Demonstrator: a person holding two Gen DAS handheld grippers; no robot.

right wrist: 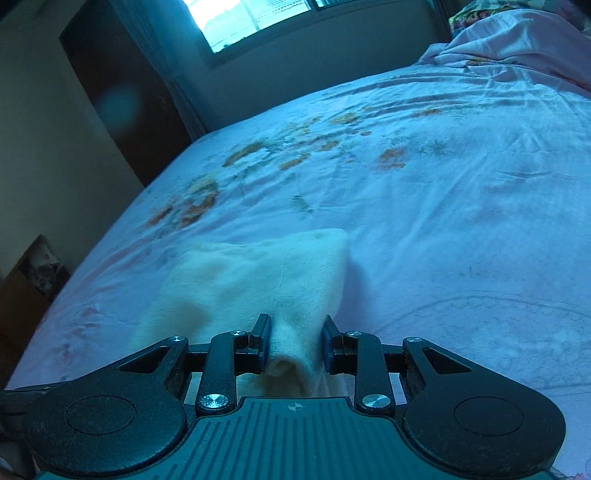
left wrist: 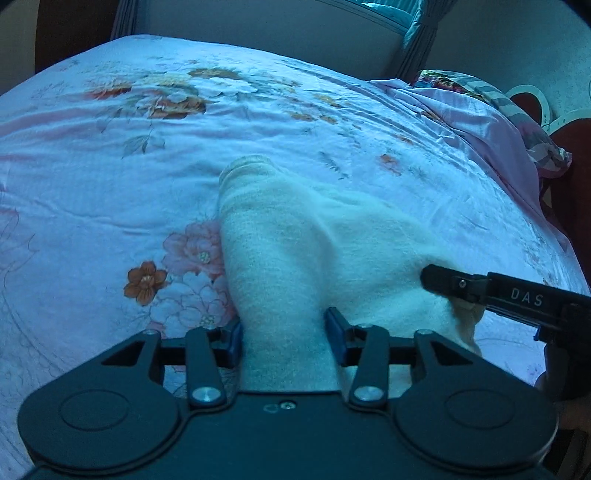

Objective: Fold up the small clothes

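The small cream garment [left wrist: 295,251], a soft fuzzy knit piece, lay on the floral bedsheet [left wrist: 110,177] near the front edge of the bed, its rounded far end [left wrist: 243,166] resting on the sheet and its near part lifted toward both tools. In the left wrist view, the left gripper [left wrist: 284,338] stood with its jaws spread on either side of a band of the garment; cloth filled the gap between the blue pads [left wrist: 334,332], but whether those pads pressed it could not be told. In the right wrist view, the right gripper [right wrist: 293,345] had its jaws drawn in on a narrow bunched fold of the same garment [right wrist: 258,280], pinching it. The right tool's black finger [left wrist: 439,280] also showed in the left view, touching the garment's right side. A bunched pink cover [left wrist: 480,125] and a patterned pillow [left wrist: 517,110] lay at the far right of the bed; a window [right wrist: 251,18] was beyond
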